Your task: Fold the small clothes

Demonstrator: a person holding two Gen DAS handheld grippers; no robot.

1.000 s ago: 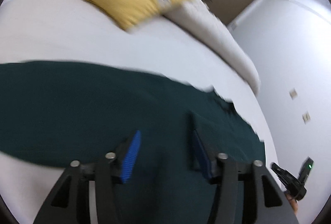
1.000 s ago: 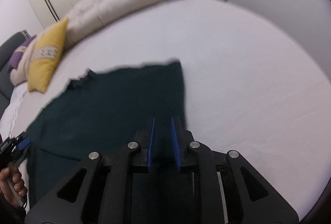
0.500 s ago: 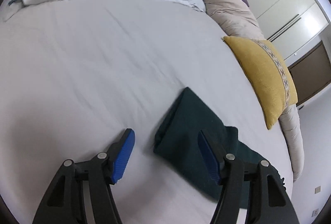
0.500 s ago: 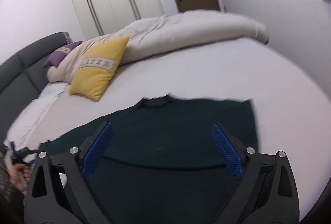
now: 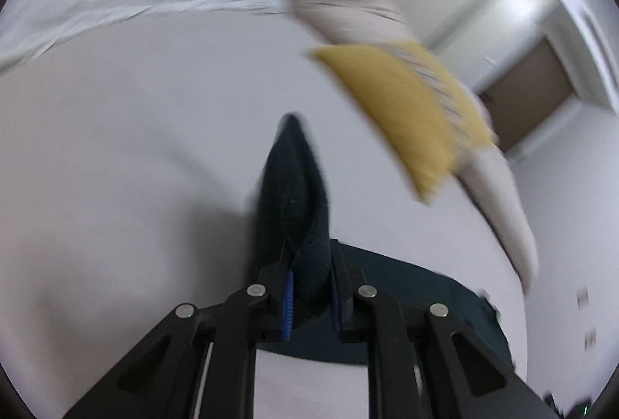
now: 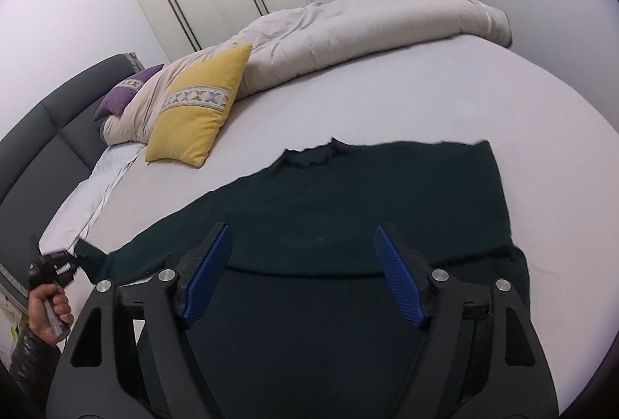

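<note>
A dark green sweater is spread flat on the bed, its neck toward the duvet heaped along the far edge and its hem toward the near edge. One sleeve is stretched out toward the headboard-side edge.

The left gripper is seen closing on the sleeve end, with the knit bunched and pressed between the blue pads. The right gripper is held above the body of the sweater with its jaws wide and closing; nothing is held between them.

The step in hand is judged to be the folding of the sleeve across the body. It would be done well if the cuff were lifted only enough to clear the bed, carried in a flat arc toward the opposite shoulder, and laid down without twisting. The shoulder seam could be pinned by the right gripper so that the body is not dragged along. A thick knit is likely to slip or bunch, so a full bite on both layers is advisable.

No brand, label or legible writing can be made out. Only a woven cross-pattern band is seen on the yellow cushion near the headboard.
</note>
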